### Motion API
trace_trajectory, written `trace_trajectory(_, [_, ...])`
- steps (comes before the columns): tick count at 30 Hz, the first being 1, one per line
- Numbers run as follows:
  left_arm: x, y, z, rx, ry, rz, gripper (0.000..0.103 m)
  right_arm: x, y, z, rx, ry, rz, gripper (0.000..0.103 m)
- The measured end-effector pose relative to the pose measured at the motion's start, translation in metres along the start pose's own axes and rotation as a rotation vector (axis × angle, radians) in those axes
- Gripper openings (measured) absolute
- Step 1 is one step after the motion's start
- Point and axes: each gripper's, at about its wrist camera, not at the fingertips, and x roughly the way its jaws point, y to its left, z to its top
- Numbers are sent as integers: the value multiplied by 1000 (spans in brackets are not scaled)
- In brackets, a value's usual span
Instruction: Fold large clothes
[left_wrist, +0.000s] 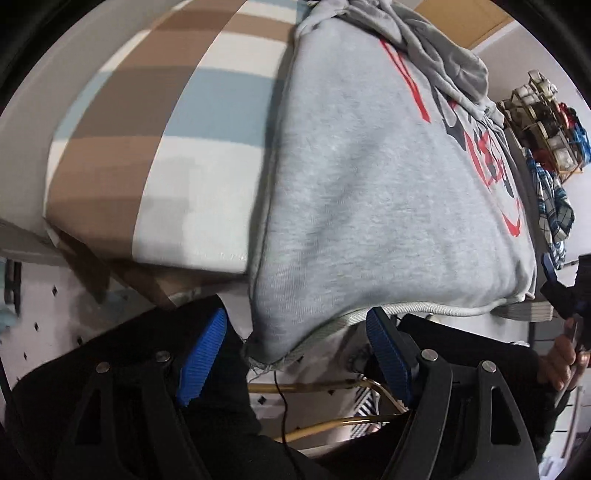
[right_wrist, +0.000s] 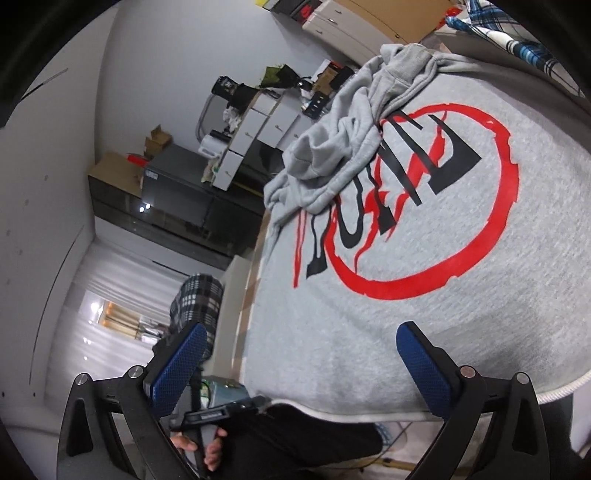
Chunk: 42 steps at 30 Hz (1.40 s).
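A grey sweatshirt (left_wrist: 369, 192) with a red circle print (right_wrist: 424, 206) lies spread on the bed, its sleeves and hood bunched on top (right_wrist: 332, 155). Its lower corner (left_wrist: 273, 350) hangs over the bed's edge between the blue pads (left_wrist: 203, 354) of my left gripper (left_wrist: 297, 321), which is open and does not press on the cloth. My right gripper (right_wrist: 303, 328) stands wide open just above the ribbed hem (right_wrist: 351, 410), nothing between its fingers (right_wrist: 424, 362). It also shows at the right edge of the left wrist view, right gripper (left_wrist: 554, 284), held by a hand (left_wrist: 561, 358).
The bed has a brown, blue and white checked sheet (left_wrist: 166, 147). A blue plaid shirt (left_wrist: 554, 210) lies beyond the sweatshirt, near a shoe rack (left_wrist: 546, 122). Cabinets and drawers (right_wrist: 251, 133) line the far wall. A gold metal frame (left_wrist: 332, 387) and tiled floor (left_wrist: 55, 314) lie below.
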Motion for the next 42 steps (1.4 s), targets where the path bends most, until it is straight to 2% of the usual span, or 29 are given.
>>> trace_trajectory(3, [6, 7, 1, -51, 53, -65, 74, -1, 2, 0, -9, -1, 7, 103])
trace_trajectory(5, [6, 4, 1, -61, 50, -112, 74, 1, 2, 0, -10, 5, 7, 103])
trace_trajectory(10, [-8, -15, -4, 33, 3, -177, 74, -1, 3, 0, -15, -1, 18, 103])
trace_trajectory(13, [-18, -23, -10, 94, -6, -270, 74, -1, 1, 1, -8, -2, 21, 103])
trace_trajectory(15, [-30, -26, -14, 130, -37, -336, 73, -1, 0, 1, -2, -1, 25, 103])
trace_trajectory(18, [-53, -28, -17, 177, -126, -474, 74, -2, 0, 1, -1, -4, 32, 103])
trace_trajectory(19, [-58, -28, -16, 178, -162, -489, 74, -2, 1, 1, -2, -4, 33, 103])
trace_trajectory(20, [-57, -28, -12, 156, -184, -468, 74, -1, 1, 1, -5, -2, 32, 103])
trace_trajectory(21, [-52, -25, -7, 124, -172, -446, 74, -1, 2, 1, -7, 0, 32, 103])
trace_trajectory(23, [-38, -19, 1, 53, -113, -450, 74, 0, 3, 0, -13, 4, 29, 103])
trace_trajectory(25, [-30, -15, 1, 12, -83, -411, 74, 0, 4, 0, -15, 4, 31, 103])
trace_trajectory(27, [-28, -17, 2, 16, -66, -387, 74, -1, 4, 0, -17, 0, 31, 103])
trace_trajectory(30, [-23, -13, -4, 11, -58, -299, 74, -3, 3, 1, -10, -3, 33, 103])
trace_trajectory(32, [-14, -14, -3, -7, -25, -257, 74, -3, 2, 1, -5, -4, 39, 103])
trace_trajectory(36, [-9, -16, 0, -1, -47, -238, 74, -4, 5, 1, -11, -6, 41, 103])
trace_trajectory(40, [1, -28, -4, 54, -15, -258, 72, -4, 5, 0, -11, -2, 36, 103])
trace_trajectory(42, [-1, -39, -10, 123, -10, -251, 35, -6, 5, 0, -10, -6, 40, 103])
